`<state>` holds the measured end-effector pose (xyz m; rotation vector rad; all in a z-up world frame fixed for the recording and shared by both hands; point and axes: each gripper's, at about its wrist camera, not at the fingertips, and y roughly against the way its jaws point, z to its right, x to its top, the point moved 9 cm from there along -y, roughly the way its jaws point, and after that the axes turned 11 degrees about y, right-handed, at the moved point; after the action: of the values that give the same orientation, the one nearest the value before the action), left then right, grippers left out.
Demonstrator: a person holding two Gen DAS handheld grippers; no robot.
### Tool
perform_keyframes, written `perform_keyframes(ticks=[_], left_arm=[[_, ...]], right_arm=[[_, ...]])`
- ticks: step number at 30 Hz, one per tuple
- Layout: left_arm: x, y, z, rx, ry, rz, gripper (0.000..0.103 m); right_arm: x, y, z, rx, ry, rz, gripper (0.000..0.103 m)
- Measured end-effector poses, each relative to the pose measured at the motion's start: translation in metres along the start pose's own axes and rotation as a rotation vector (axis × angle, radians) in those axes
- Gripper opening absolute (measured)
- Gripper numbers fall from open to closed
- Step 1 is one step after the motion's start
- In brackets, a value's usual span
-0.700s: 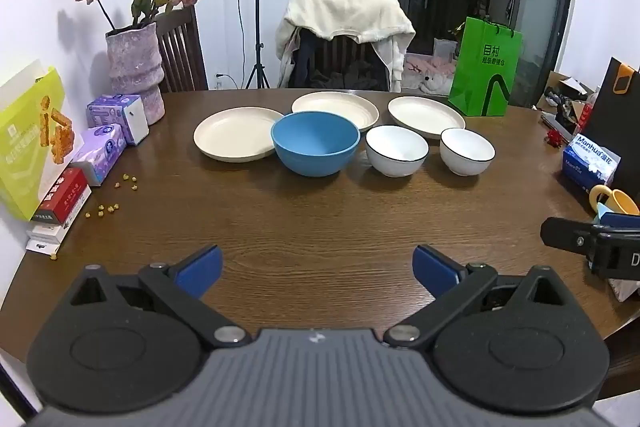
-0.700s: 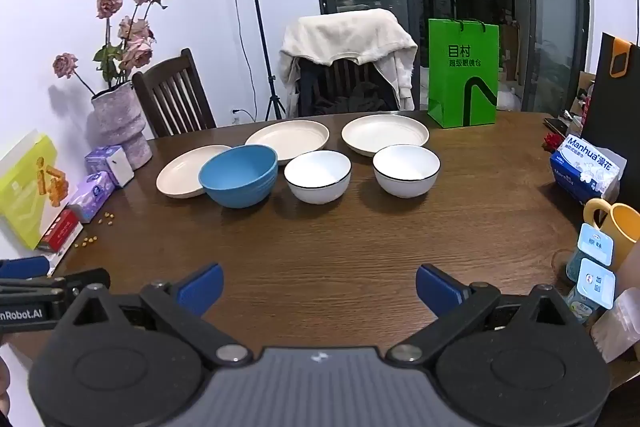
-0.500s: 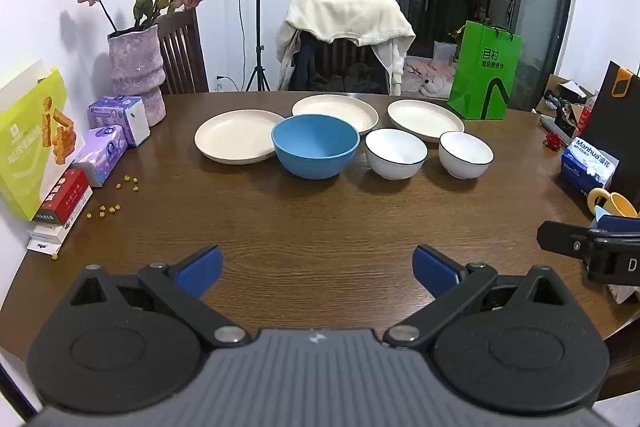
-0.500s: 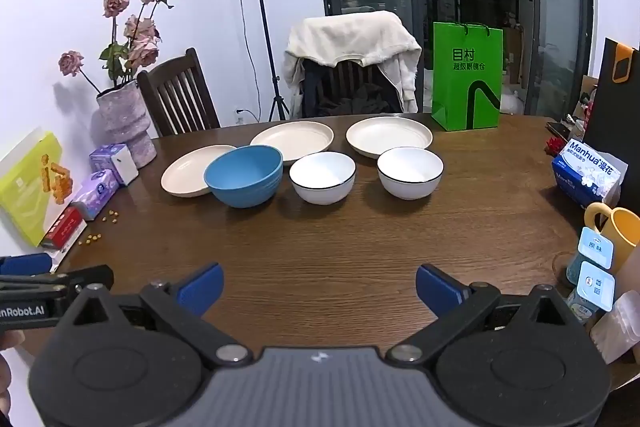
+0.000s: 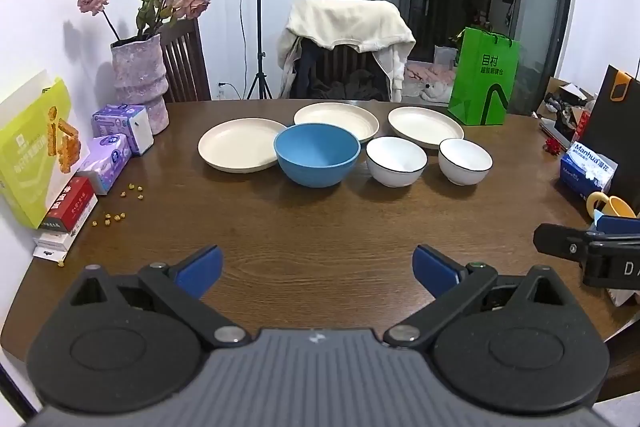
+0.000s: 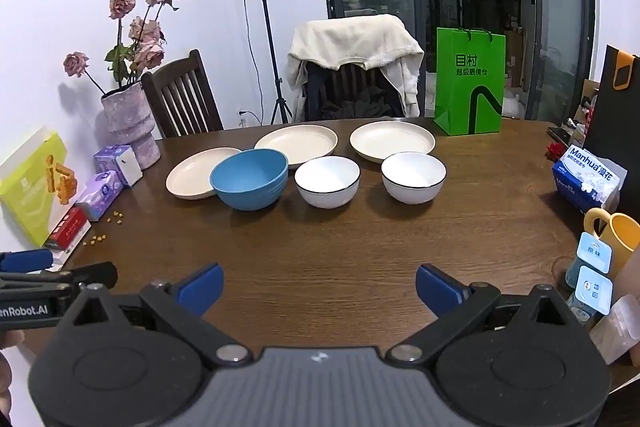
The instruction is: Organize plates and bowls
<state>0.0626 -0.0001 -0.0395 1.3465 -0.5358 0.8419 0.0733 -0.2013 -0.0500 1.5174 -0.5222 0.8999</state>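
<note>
Three cream plates lie across the far half of the brown table: a left plate (image 5: 240, 150), a middle plate (image 5: 338, 118) and a right plate (image 5: 425, 127). In front of them stand a blue bowl (image 5: 316, 153) and two white bowls with dark rims (image 5: 396, 161) (image 5: 465, 161). The right wrist view shows the same blue bowl (image 6: 250, 178) and white bowls (image 6: 327, 180) (image 6: 413, 176). My left gripper (image 5: 318, 269) is open over the near table, well short of the dishes, with nothing between its blue pads. My right gripper (image 6: 318, 287) is open too and holds nothing.
Along the left edge stand a pink vase (image 5: 138, 83) with roses, tissue packs (image 5: 108, 161), a yellow box (image 5: 36, 155) and scattered kernels. A green bag (image 5: 486, 85), a tissue box (image 5: 586, 169) and a yellow mug (image 6: 618, 233) crowd the right side. Chairs stand behind the table.
Both views have tilted up a little, so the dishes sit lower in the frames. No dish has moved and both grippers stay open.
</note>
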Motion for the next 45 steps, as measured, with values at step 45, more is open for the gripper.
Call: perform_keyframes(ticks=[45], left_arm=[[0.011, 0.008, -0.003, -0.001, -0.007, 0.007, 0.103]], right_arm=[[0.01, 0.007, 0.002, -0.001, 0.014, -0.012, 0.103]])
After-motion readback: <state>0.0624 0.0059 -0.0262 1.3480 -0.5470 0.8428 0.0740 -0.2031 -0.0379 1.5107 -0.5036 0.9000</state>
